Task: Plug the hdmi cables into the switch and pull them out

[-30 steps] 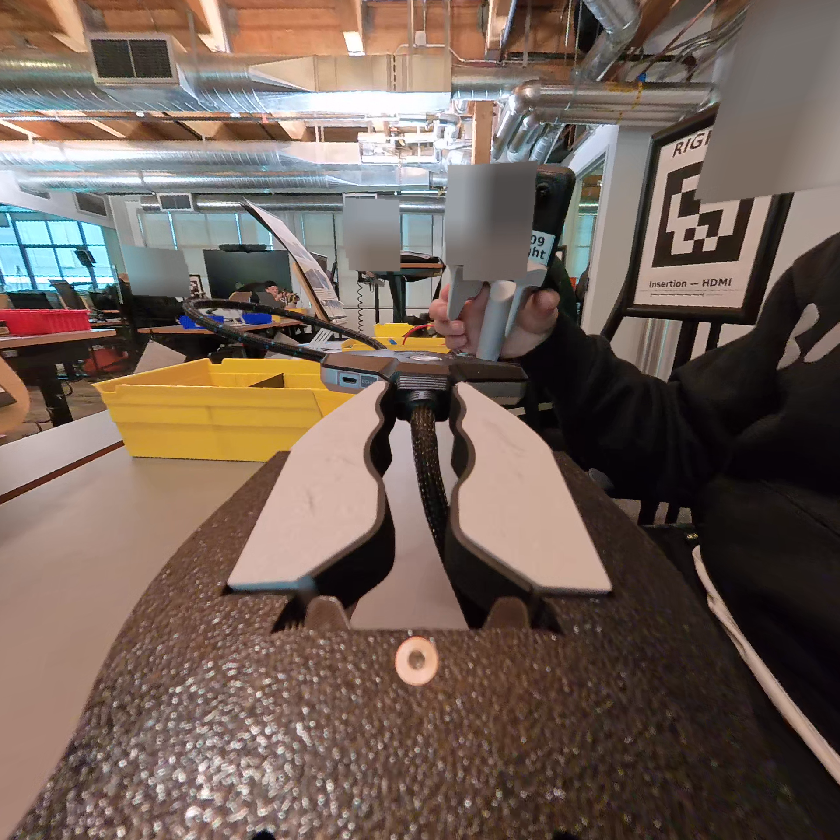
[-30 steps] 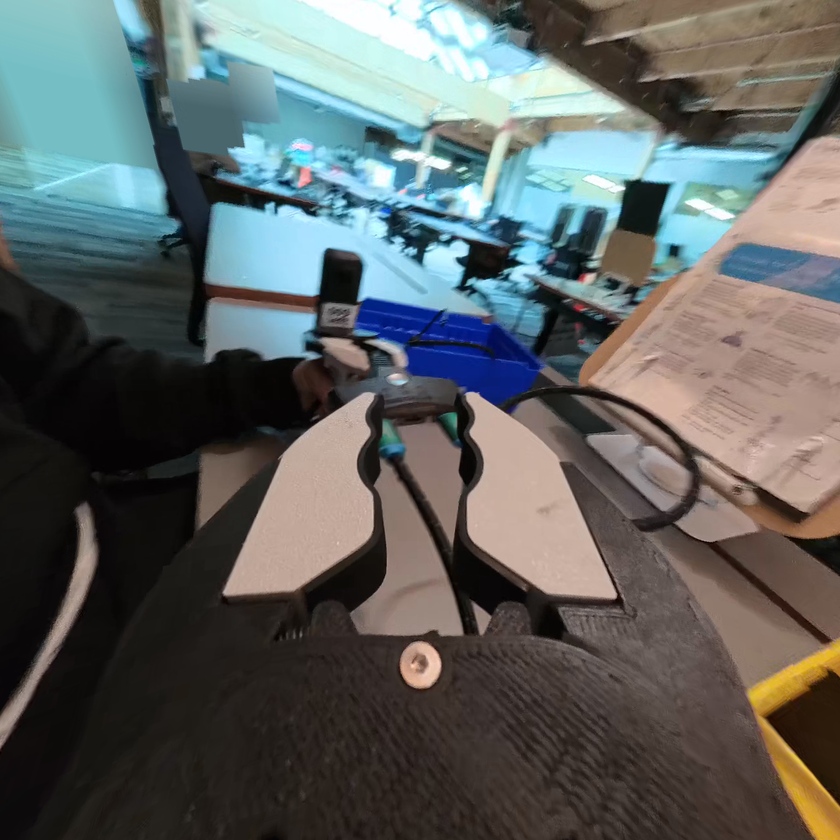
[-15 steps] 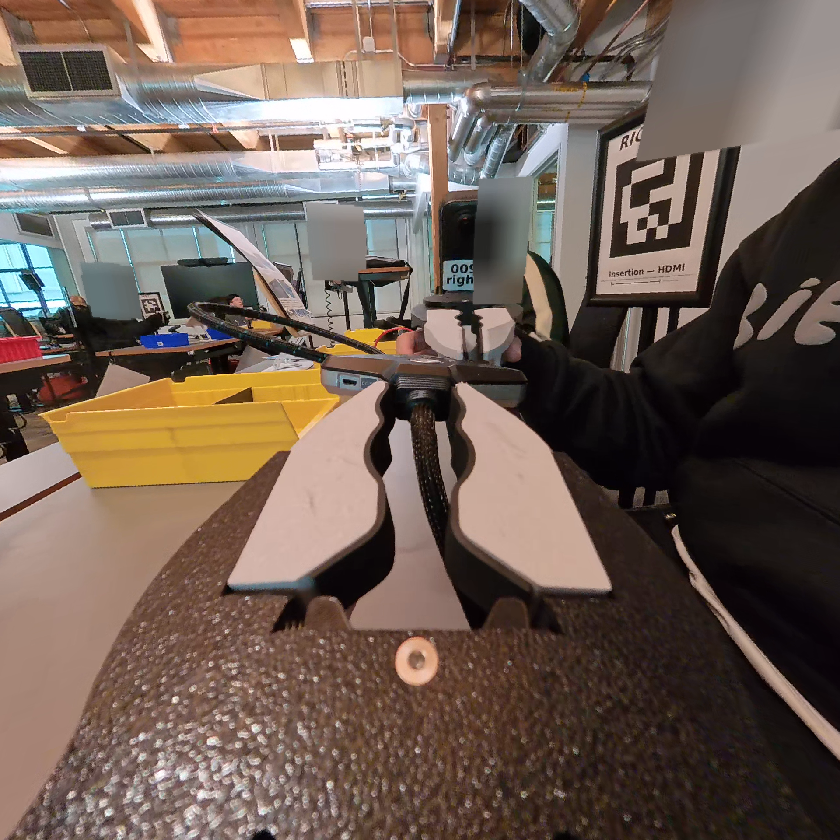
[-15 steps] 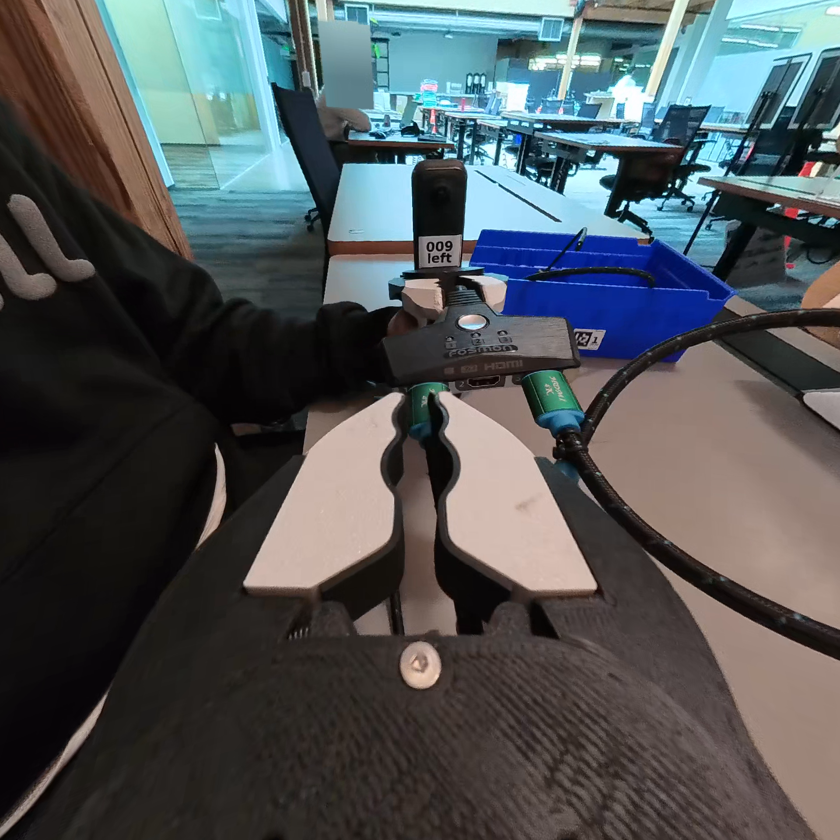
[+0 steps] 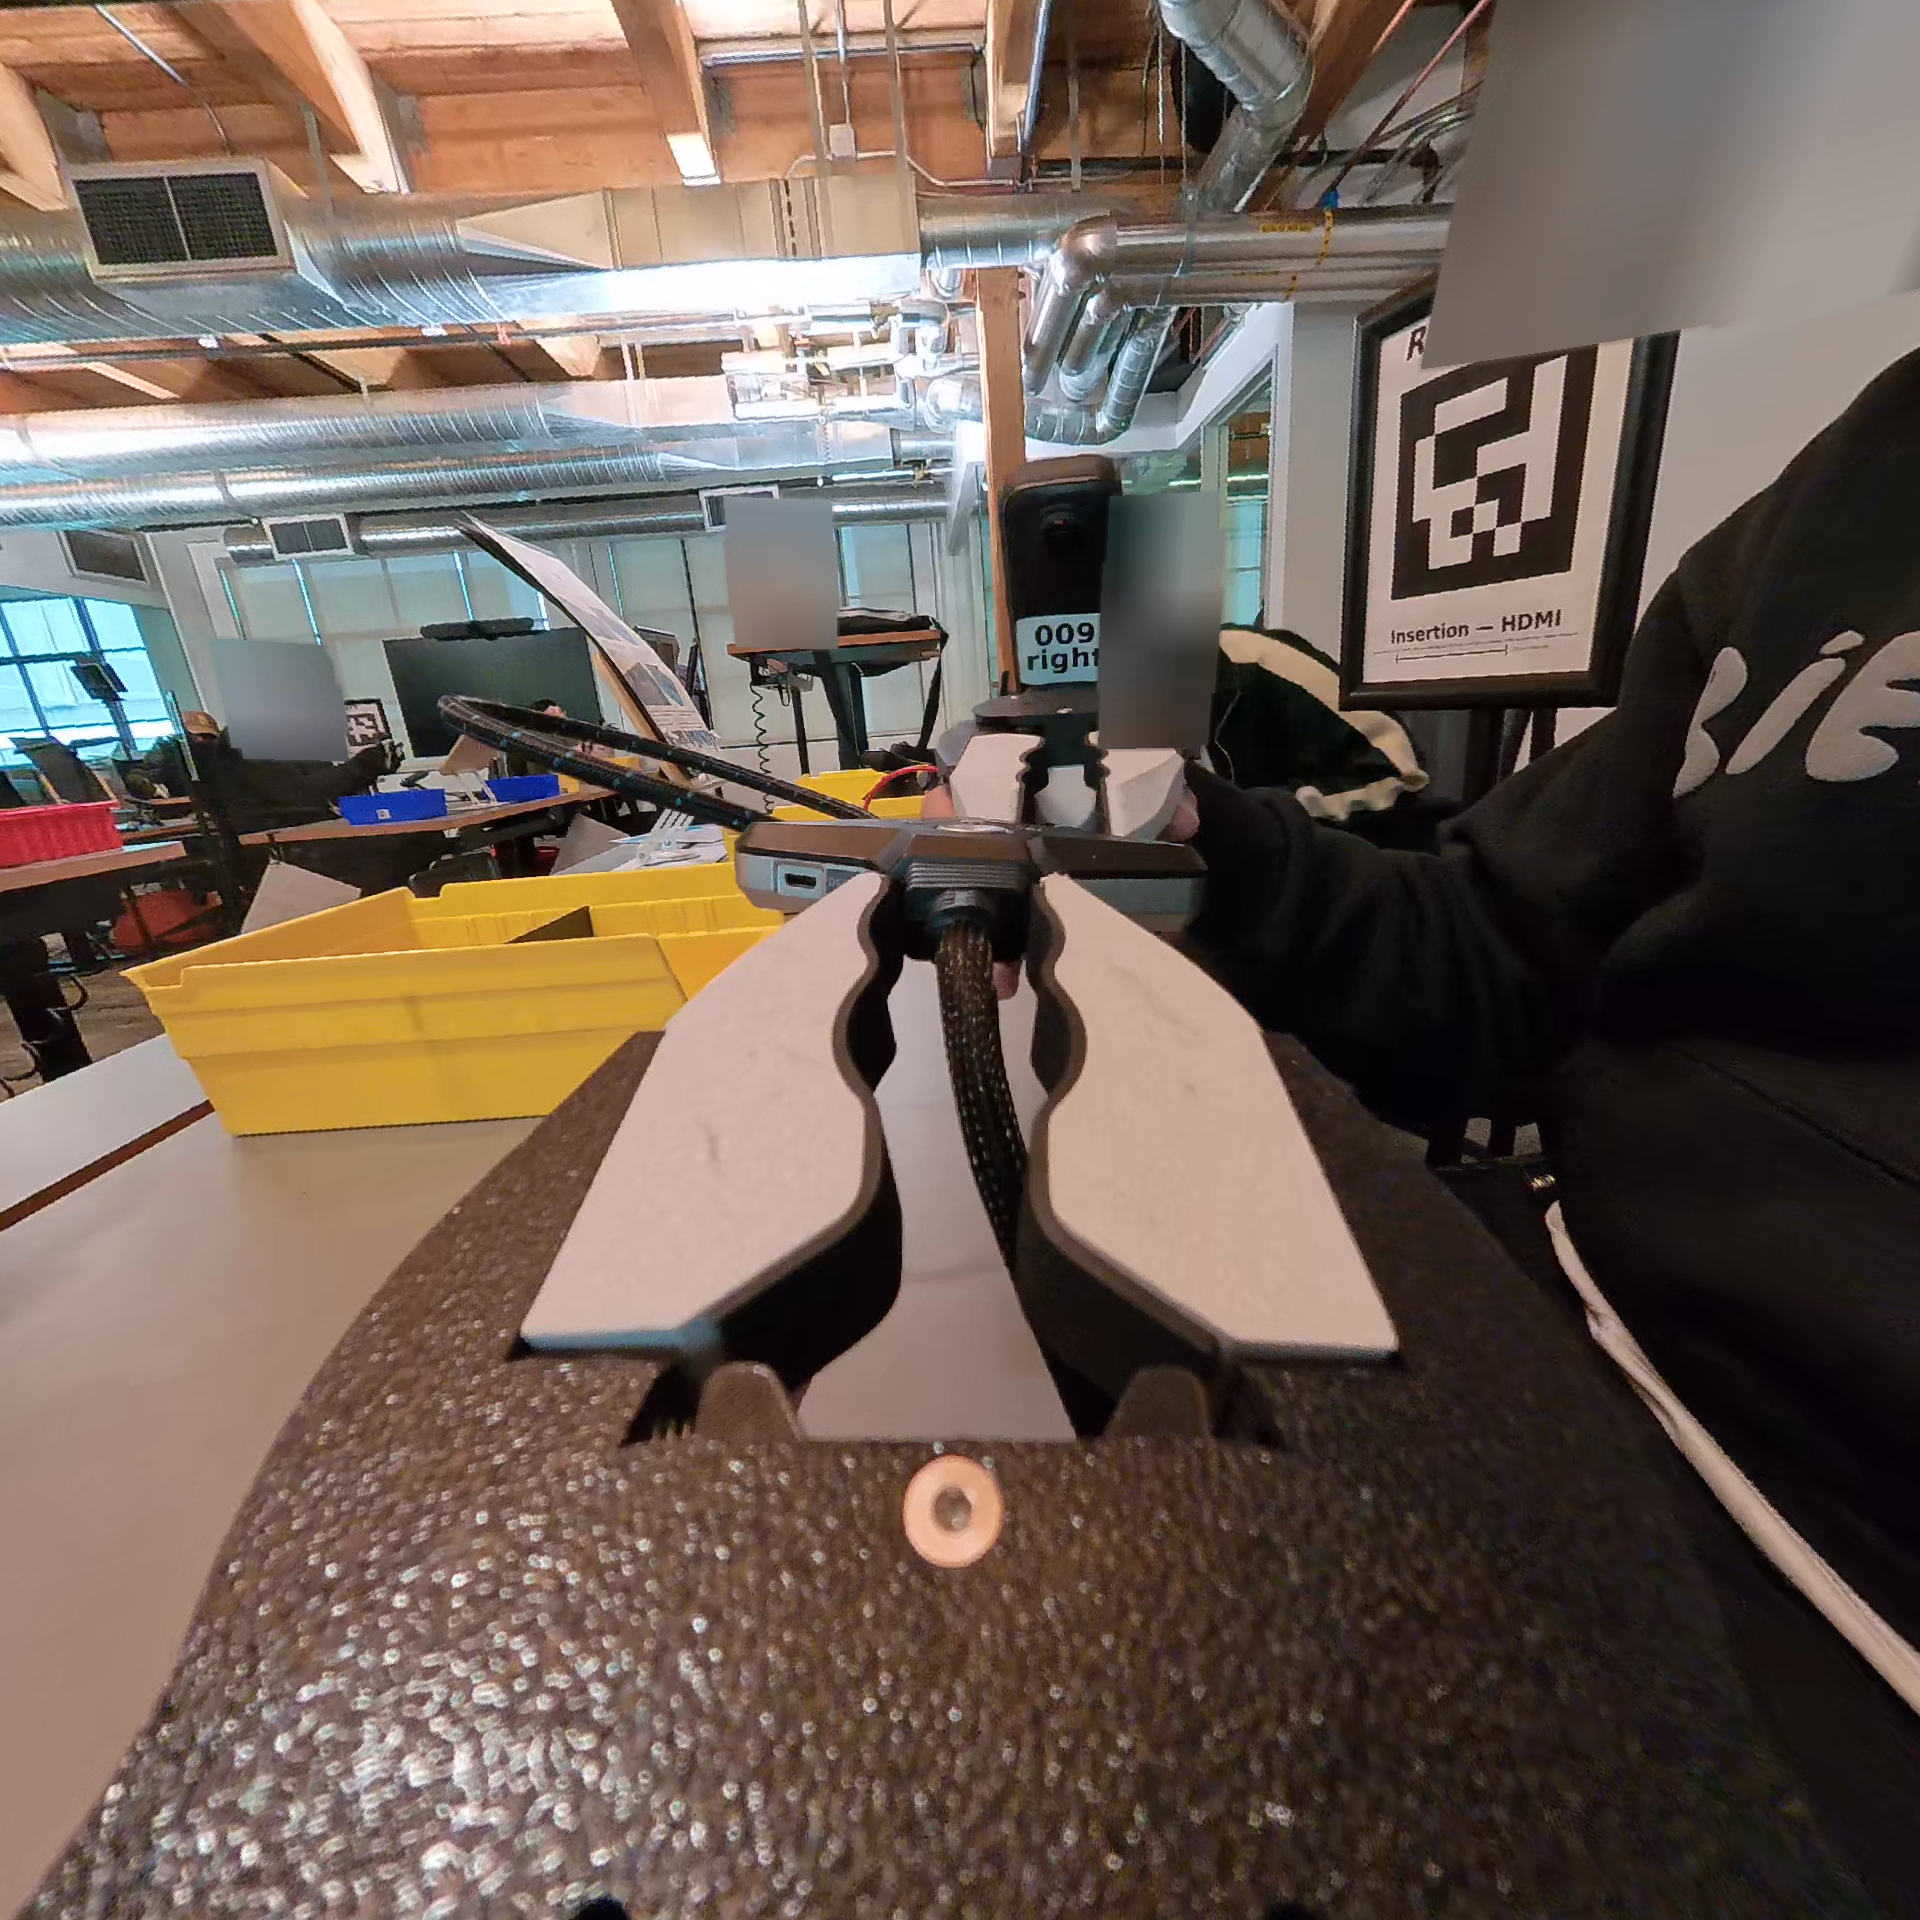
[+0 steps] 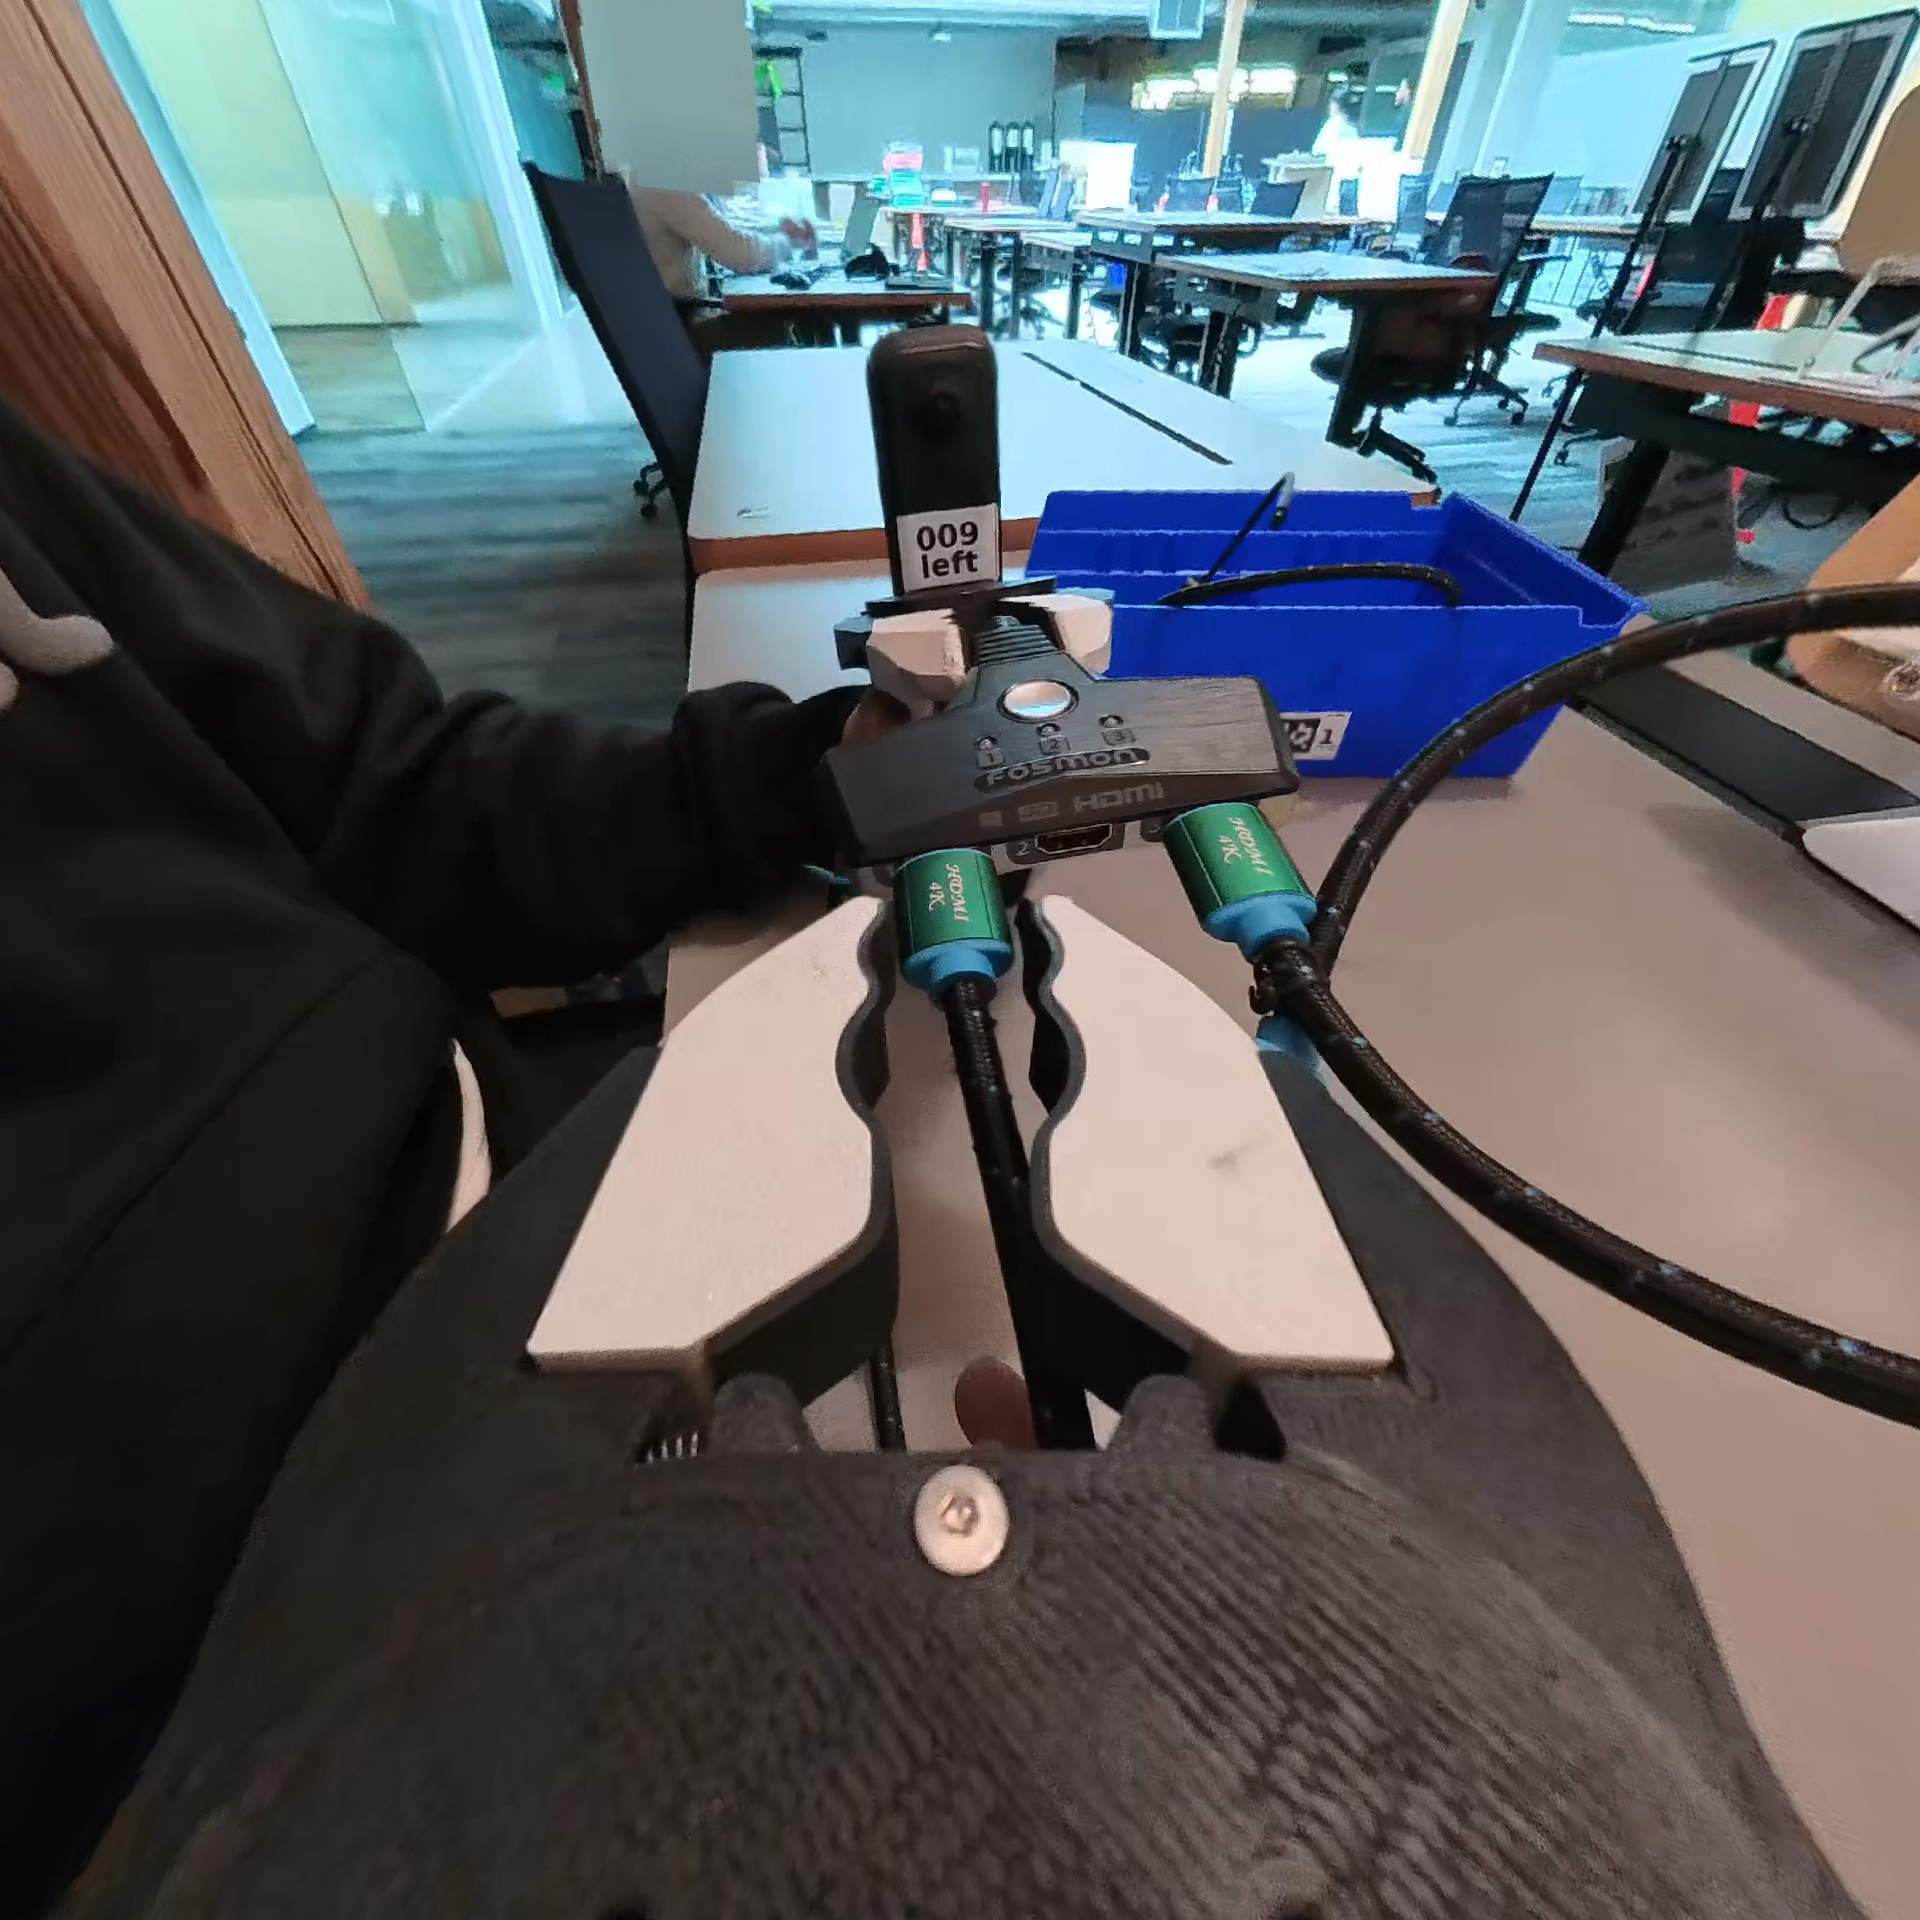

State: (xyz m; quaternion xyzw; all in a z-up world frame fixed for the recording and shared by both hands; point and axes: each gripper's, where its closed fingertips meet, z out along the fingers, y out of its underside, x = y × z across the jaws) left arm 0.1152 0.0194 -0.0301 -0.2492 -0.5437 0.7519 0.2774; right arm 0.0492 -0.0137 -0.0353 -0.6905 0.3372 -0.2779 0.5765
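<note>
The black HDMI switch (image 6: 1060,758) is held in the air between the two grippers. My left gripper (image 5: 961,904) is shut on the ribbed neck where the switch's braided cable (image 5: 977,1060) comes out; it also shows in the right wrist view (image 6: 982,644). Two green plugs sit in the switch's outer ports: one (image 6: 945,899) on the left, one (image 6: 1231,868) on the right. The middle port is empty. My right gripper (image 6: 956,920) is open, its fingertips on either side of the left plug's blue collar without pressing it. It faces me in the left wrist view (image 5: 1065,790).
A blue bin (image 6: 1351,644) with a cable stands behind the switch on the grey table (image 6: 1558,1039). A yellow bin (image 5: 436,997) stands on the left in the left wrist view. A black braided cable (image 6: 1455,1122) loops to the right. A person's black sleeve (image 6: 468,790) is close by.
The right gripper swung round to face the switch and shut on the cable just behind the left green plug; its fingers have now parted again. The left gripper kept its hold on the switch.
</note>
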